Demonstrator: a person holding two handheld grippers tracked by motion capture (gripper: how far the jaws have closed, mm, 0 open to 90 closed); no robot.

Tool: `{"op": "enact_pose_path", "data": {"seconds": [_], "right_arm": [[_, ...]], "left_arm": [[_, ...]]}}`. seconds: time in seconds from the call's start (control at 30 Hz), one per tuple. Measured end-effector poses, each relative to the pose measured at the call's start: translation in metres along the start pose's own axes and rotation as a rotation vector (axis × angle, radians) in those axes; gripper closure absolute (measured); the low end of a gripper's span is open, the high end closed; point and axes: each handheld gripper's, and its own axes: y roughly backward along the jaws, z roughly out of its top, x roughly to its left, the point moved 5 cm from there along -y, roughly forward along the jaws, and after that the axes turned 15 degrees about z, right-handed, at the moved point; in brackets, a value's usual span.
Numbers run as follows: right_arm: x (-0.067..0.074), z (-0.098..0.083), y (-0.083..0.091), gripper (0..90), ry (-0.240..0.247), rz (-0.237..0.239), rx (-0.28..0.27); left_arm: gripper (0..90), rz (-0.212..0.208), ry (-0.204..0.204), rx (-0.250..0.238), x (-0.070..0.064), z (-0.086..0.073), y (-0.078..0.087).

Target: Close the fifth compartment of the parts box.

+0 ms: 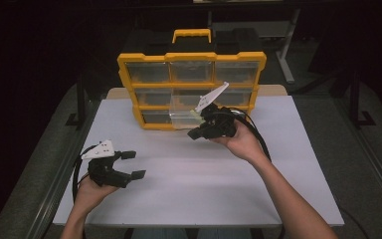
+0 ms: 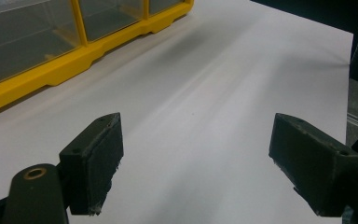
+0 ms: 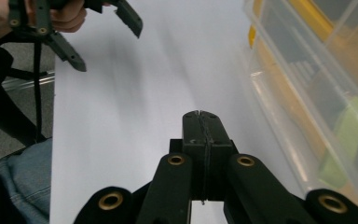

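A yellow organizer with clear drawers stands upright at the back of the white table. One clear drawer of its bottom row sticks out toward me. My right gripper hovers just in front of that drawer, jaws shut with nothing between them. In the right gripper view the clear drawer runs along the right, with a yellow-green item inside. My left gripper is held low over the table's front left, open and empty.
The organizer's yellow lower edge lies far left of the left gripper's jaws. Bare white tabletop spreads between the two grippers. Dark floor and metal table legs surround the table. The left gripper appears top left in the right gripper view.
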Motion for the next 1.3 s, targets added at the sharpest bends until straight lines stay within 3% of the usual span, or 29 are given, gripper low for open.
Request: {"op": "enact_pose_path", "data": {"seconds": [0.13, 0.2, 0.27, 0.4, 0.53, 1.3], "right_arm": [[-0.006, 0.007, 0.000, 88.7, 0.014, -0.023, 0.002], [-0.010, 0.011, 0.001, 88.7, 0.048, -0.042, 0.001], [-0.012, 0.014, 0.001, 88.7, 0.025, -0.048, 0.008], [-0.018, 0.018, 0.003, 88.8, 0.028, -0.070, 0.006], [-0.021, 0.019, 0.004, 88.8, 0.015, -0.083, 0.008], [-0.037, 0.031, 0.004, 88.9, 0.009, -0.098, 0.020]], "left_arm": [[17.6, 0.006, -0.009, -0.002, 0.002, 0.000, 0.001], [17.6, 0.008, -0.003, 0.001, 0.002, 0.000, 0.001], [17.6, 0.009, -0.001, 0.000, 0.002, 0.000, 0.001], [17.6, 0.008, -0.016, -0.001, 0.002, 0.000, 0.001], [17.6, 0.007, 0.000, 0.000, 0.001, 0.000, 0.002], [17.7, 0.009, -0.002, -0.009, 0.003, 0.001, 0.001]]}}
